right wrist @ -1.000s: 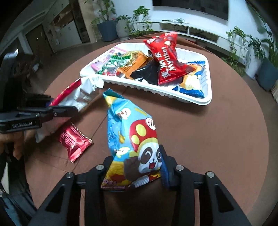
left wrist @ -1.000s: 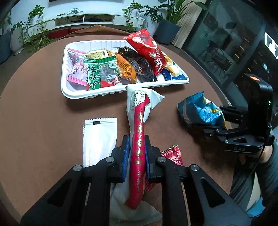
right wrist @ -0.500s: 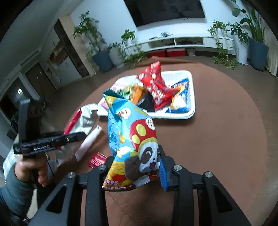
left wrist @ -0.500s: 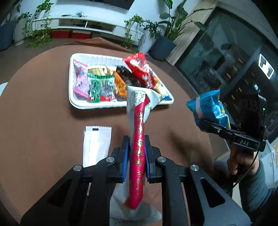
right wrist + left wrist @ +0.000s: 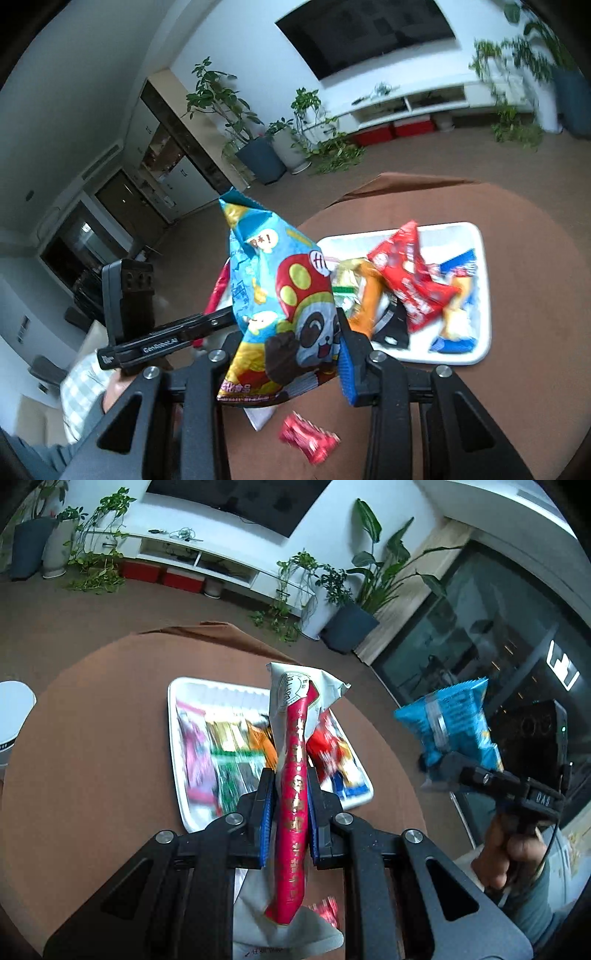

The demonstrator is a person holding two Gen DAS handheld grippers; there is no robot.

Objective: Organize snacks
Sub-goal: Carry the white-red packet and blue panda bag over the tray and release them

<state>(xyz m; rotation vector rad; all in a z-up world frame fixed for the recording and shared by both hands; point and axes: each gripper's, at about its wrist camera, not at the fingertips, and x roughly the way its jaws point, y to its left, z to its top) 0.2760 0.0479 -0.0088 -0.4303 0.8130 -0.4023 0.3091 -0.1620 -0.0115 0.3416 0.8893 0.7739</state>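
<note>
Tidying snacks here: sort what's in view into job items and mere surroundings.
Job items:
- left hand-held gripper, holding red-and-white packet
- right hand-held gripper, holding blue panda bag
- white tray
- small red packet

Surroundings:
- potted plants
- TV
- round table

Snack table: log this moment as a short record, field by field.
left gripper: shut on red-and-white packet, held in the air
right gripper: shut on blue panda bag, held in the air
tray: white, on brown table, holds several snacks
loose on table: small red packet
</note>
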